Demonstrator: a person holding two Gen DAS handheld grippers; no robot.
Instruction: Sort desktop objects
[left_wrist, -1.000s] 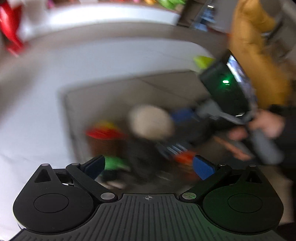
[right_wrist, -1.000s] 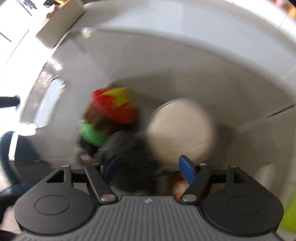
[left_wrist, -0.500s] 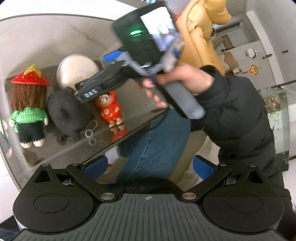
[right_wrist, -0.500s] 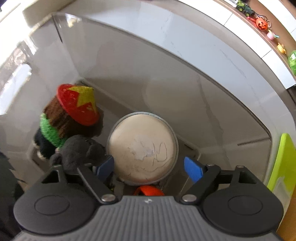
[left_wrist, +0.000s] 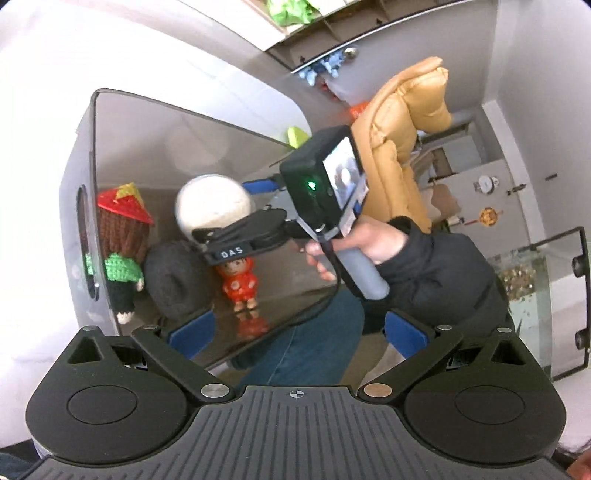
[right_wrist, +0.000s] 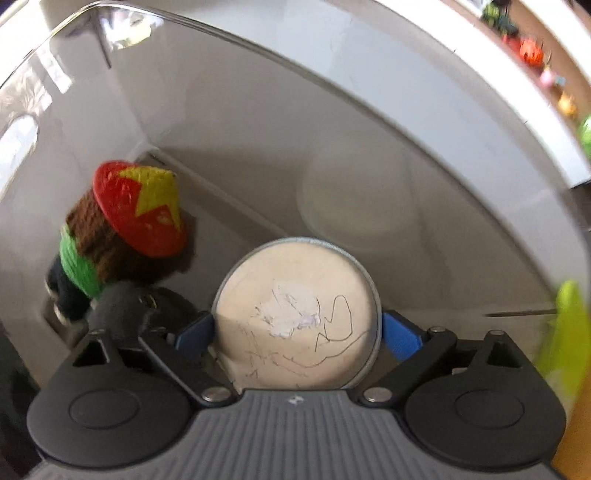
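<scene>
Cream round tin (right_wrist: 295, 314) between just-widened right gripper (right_wrist: 297, 334) pads, contact unclear, left gripper (left_wrist: 295, 328) spread.

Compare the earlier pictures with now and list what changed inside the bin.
The right gripper has come down over the round tin; its jaws have just been opening and now stand on either side of the tin, which sits between them; whether the pads touch it is unclear. The left gripper swung aside, open and empty. The knitted doll, dark plush and red figurine stayed put in the bin.
</scene>
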